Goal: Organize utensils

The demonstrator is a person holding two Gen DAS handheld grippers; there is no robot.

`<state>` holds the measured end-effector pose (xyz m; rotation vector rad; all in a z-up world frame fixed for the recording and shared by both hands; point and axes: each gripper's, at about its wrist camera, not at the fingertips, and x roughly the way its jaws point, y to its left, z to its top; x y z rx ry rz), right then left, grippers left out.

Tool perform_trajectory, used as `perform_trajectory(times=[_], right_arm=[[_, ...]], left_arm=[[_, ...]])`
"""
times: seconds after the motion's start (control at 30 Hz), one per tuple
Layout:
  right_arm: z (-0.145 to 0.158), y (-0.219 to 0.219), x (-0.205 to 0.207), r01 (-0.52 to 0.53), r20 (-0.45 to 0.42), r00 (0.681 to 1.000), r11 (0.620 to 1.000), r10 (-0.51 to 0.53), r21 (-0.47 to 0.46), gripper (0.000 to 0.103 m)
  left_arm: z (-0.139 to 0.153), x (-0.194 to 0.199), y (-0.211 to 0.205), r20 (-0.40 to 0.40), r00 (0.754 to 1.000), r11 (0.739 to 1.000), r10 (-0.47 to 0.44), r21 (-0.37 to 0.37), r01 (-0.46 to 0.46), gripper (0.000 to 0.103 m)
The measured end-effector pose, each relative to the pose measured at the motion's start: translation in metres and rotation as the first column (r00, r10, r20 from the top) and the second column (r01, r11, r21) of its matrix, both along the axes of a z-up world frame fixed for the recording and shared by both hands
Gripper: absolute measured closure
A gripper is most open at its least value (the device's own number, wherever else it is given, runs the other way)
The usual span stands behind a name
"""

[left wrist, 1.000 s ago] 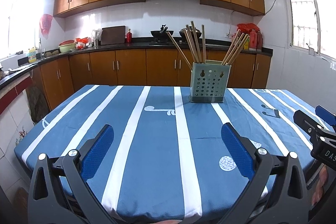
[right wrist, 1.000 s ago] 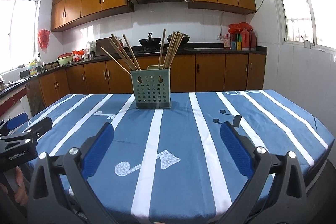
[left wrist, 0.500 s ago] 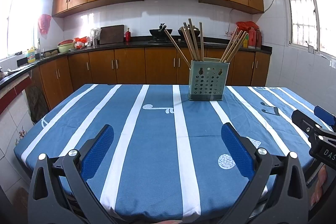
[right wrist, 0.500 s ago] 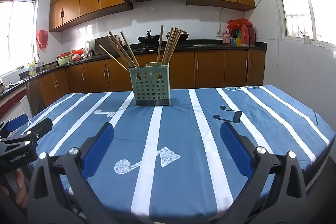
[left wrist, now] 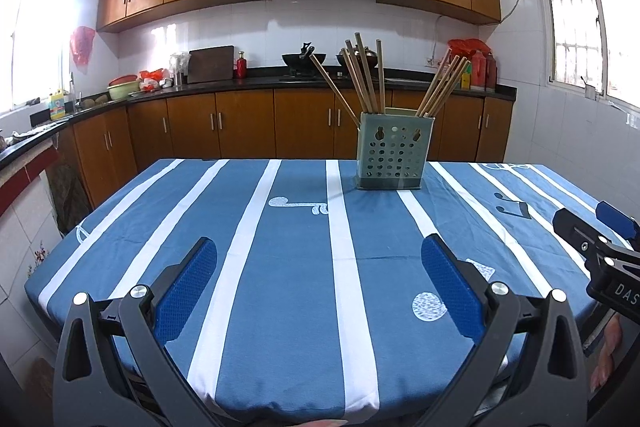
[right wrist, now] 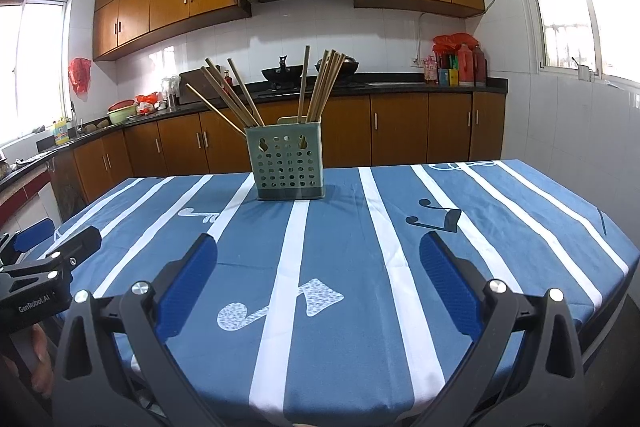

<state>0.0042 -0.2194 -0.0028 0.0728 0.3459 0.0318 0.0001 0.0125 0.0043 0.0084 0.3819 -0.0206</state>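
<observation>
A green perforated utensil holder (left wrist: 390, 151) stands upright on the far part of the table; it also shows in the right wrist view (right wrist: 286, 163). Several wooden chopsticks (left wrist: 364, 79) stick up out of it, in two bunches (right wrist: 320, 83). My left gripper (left wrist: 318, 259) is open and empty above the near part of the table, well short of the holder. My right gripper (right wrist: 316, 255) is open and empty too, at the near edge. Each gripper shows at the other view's side: the right gripper (left wrist: 596, 247), the left gripper (right wrist: 52, 259).
The table wears a blue cloth with white stripes (left wrist: 280, 267). Behind it run wooden cabinets and a dark counter (left wrist: 224, 83) with a wok, bottles and a cutting board. Windows are at the left and right walls.
Both views have tilted slightly downward, so the holder sits a bit higher in frame. Both grippers stay open and empty.
</observation>
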Motion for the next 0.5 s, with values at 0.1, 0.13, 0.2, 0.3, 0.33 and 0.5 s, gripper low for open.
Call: perform_trajectory(times=[0.1,0.13,0.2,0.3,0.33,0.5], right_arm=[[-0.0004,0.0001,0.0002,0.000,-0.001,1.000,1.000,0.000,0.000,0.004],[-0.0006,0.0001,0.0004,0.000,-0.001,1.000,1.000,0.000,0.001,0.004],[-0.0004,0.0001,0.0004,0.001,-0.001,1.000,1.000,-0.001,0.001,0.004],[-0.0003,0.0000,0.0004,0.001,-0.002,1.000,1.000,-0.001,0.001,0.004],[-0.0002,-0.0002,0.0003,0.001,-0.002,1.000,1.000,-0.001,0.001,0.004],[-0.0028,0.0000,0.0006,0.002,-0.003,1.000,1.000,-0.002,0.003,0.004]], left_arm=[[-0.0001,-0.0001,-0.0003,-0.001,1.000,1.000,0.001,0.000,-0.001,0.002],[0.0001,0.0000,0.0000,0.000,1.000,1.000,0.000,0.000,0.000,0.002],[-0.0002,0.0001,-0.0006,-0.001,1.000,1.000,-0.001,0.001,0.001,0.002],[-0.0009,0.0002,-0.0009,-0.001,1.000,1.000,-0.002,0.001,0.002,0.002],[-0.0012,0.0005,-0.0007,-0.002,1.000,1.000,-0.002,0.001,0.002,0.002],[-0.0012,0.0002,-0.0011,-0.001,1.000,1.000,-0.002,0.000,0.002,0.002]])
